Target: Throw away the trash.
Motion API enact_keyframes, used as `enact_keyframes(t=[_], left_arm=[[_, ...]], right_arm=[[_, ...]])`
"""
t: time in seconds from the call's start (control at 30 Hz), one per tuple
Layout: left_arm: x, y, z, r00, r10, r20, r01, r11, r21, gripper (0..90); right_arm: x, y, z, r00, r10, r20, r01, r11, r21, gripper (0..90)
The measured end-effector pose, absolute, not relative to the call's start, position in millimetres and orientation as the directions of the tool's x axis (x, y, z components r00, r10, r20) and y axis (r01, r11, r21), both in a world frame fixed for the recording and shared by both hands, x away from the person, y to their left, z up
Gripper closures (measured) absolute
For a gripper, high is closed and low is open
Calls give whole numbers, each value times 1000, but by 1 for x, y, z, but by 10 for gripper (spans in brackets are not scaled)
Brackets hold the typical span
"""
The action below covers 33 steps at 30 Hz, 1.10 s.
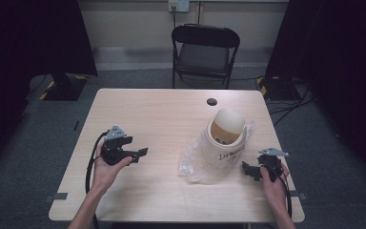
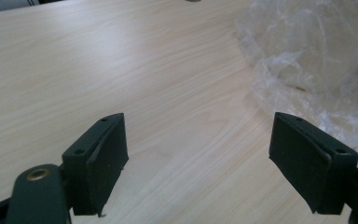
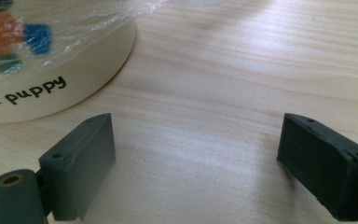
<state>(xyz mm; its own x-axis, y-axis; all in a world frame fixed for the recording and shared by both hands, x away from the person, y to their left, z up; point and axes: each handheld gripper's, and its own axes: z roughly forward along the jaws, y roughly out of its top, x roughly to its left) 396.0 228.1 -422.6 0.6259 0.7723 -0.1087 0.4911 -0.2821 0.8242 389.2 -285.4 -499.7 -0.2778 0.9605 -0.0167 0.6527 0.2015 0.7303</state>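
Note:
A cream-coloured cup lies on its side on the right half of the wooden table, half inside a crumpled clear plastic bag. My left gripper is held above the table's left part, jaws open and pointing right toward the bag; nothing lies between its jaws. My right gripper hovers just right of the bag, open and empty. Close ahead of it on its left sits the cup's cream wall, printed "puppy", with plastic film over it.
A small black round disc sits on the table behind the cup. A black folding chair stands beyond the far edge. Dark curtains hang on both sides. Bare wood stretches between the two grippers.

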Motion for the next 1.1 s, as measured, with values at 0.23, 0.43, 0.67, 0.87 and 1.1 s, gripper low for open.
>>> enact_keyframes(t=[0.23,0.43,0.67,0.87,1.1], left_arm=[[390,246,-443,592,798,-112,539,-289,791,183],[387,264,-467,547,831,-106,605,-304,735,175],[376,287,-488,466,881,-88,651,-273,708,187],[377,287,-496,446,895,-8,646,-315,696,172],[376,288,-502,440,898,-6,612,-295,733,103]], right_arm=[[389,-285,-500,-278,961,-17,653,201,730,102],[389,-285,-500,-278,961,-17,653,201,730,102],[389,-285,-500,-278,961,-17,653,201,730,102],[389,-285,-500,-278,960,-17,653,202,730,101],[389,-285,-500,-278,961,-17,653,201,730,102]])
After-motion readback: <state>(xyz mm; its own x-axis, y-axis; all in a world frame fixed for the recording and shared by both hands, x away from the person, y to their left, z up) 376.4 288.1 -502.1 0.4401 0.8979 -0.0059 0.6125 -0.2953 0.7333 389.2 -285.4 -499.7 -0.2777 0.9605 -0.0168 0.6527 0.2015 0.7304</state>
